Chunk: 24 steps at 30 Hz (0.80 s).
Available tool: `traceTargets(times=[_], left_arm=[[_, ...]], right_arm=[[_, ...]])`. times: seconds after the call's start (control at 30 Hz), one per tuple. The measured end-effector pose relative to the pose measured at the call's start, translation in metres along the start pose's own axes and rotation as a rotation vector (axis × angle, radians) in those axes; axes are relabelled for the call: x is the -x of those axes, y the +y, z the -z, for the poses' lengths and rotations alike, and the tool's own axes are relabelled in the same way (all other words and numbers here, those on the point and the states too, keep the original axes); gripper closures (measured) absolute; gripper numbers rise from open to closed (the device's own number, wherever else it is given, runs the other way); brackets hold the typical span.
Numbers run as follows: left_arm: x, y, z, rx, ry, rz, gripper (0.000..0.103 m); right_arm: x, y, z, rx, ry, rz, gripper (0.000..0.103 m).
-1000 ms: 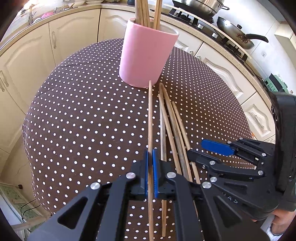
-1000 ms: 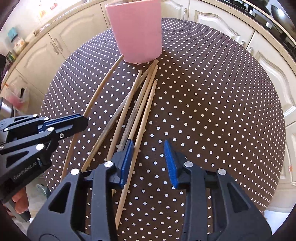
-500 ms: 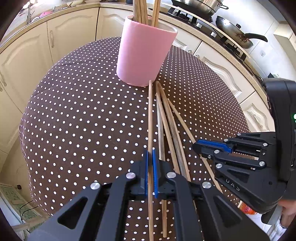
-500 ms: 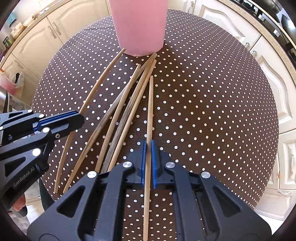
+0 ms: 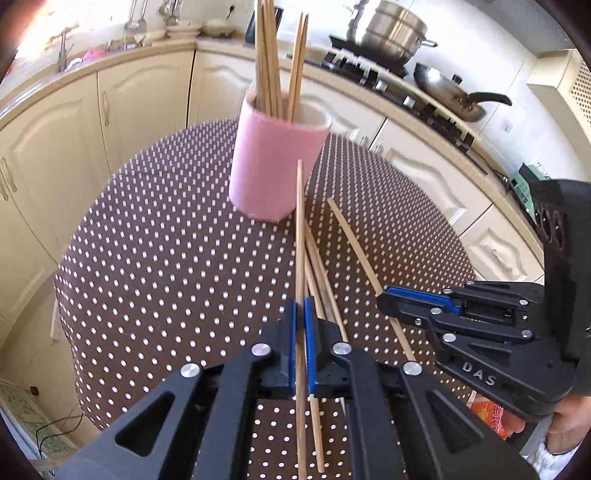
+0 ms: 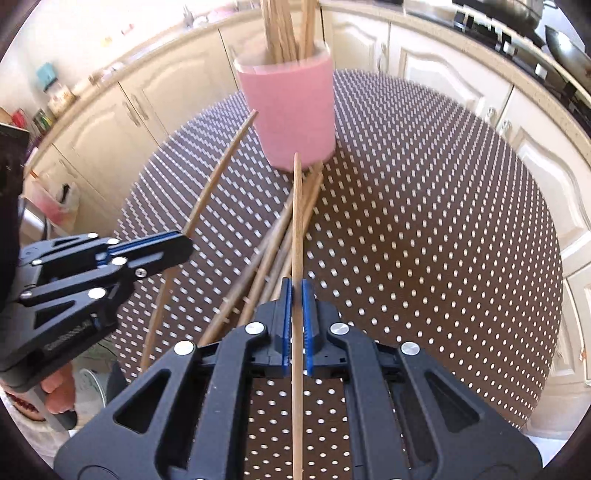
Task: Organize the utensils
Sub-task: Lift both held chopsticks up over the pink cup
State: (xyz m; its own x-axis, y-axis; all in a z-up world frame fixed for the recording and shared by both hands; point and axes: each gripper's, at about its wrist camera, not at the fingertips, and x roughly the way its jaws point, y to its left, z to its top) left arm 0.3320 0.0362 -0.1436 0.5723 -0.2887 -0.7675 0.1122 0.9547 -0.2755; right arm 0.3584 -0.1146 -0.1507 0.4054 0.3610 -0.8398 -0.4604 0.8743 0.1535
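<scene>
A pink holder (image 5: 277, 162) (image 6: 291, 110) with several wooden chopsticks upright in it stands on the brown dotted table (image 5: 166, 258) (image 6: 424, 221). My left gripper (image 5: 301, 325) (image 6: 183, 243) is shut on one chopstick (image 5: 300, 229) (image 6: 221, 170), held off the cloth and pointing at the holder. To its right, my right gripper (image 6: 296, 299) (image 5: 388, 301) is shut on another chopstick (image 6: 296, 221) (image 5: 351, 240), also raised. Several loose chopsticks (image 5: 321, 280) (image 6: 273, 251) lie in a bundle on the cloth between the two grippers.
Cream cabinets (image 5: 140, 96) curve around the far side of the table. A stove with a steel pot (image 5: 388, 33) and a dark pan (image 5: 450, 99) stands at the back right. A hand (image 6: 55, 391) holds the left gripper's grip.
The right gripper's jaws went from open beside the bundle to shut on one chopstick. Both grippers have risen, lifting their chopsticks off the cloth, and the holder now appears farther off.
</scene>
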Motion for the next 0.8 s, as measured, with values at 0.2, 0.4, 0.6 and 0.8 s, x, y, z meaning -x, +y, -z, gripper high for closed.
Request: traceTargets(times=[0.2, 0.4, 0.6, 0.8], left_arm=[[0.022, -0.009, -0.008, -0.021, -0.076, 0.022, 0.098], [0.044, -0.02, -0.019, -0.063, -0.179, 0.06, 0.098], [0.051, -0.028, -0.035, -0.087, -0.277, 0.098, 0.098], [0.053, -0.028, -0.055, -0.098, -0.404, 0.113, 0.098]], right_arm=[[0.036, 0.015, -0.003, 0.002, -0.113, -0.044, 0.097], [0.064, 0.018, -0.012, -0.024, -0.248, -0.087, 0.097], [0.081, 0.017, -0.02, -0.039, -0.36, -0.098, 0.097], [0.086, 0.009, -0.038, -0.057, -0.481, -0.116, 0.097]])
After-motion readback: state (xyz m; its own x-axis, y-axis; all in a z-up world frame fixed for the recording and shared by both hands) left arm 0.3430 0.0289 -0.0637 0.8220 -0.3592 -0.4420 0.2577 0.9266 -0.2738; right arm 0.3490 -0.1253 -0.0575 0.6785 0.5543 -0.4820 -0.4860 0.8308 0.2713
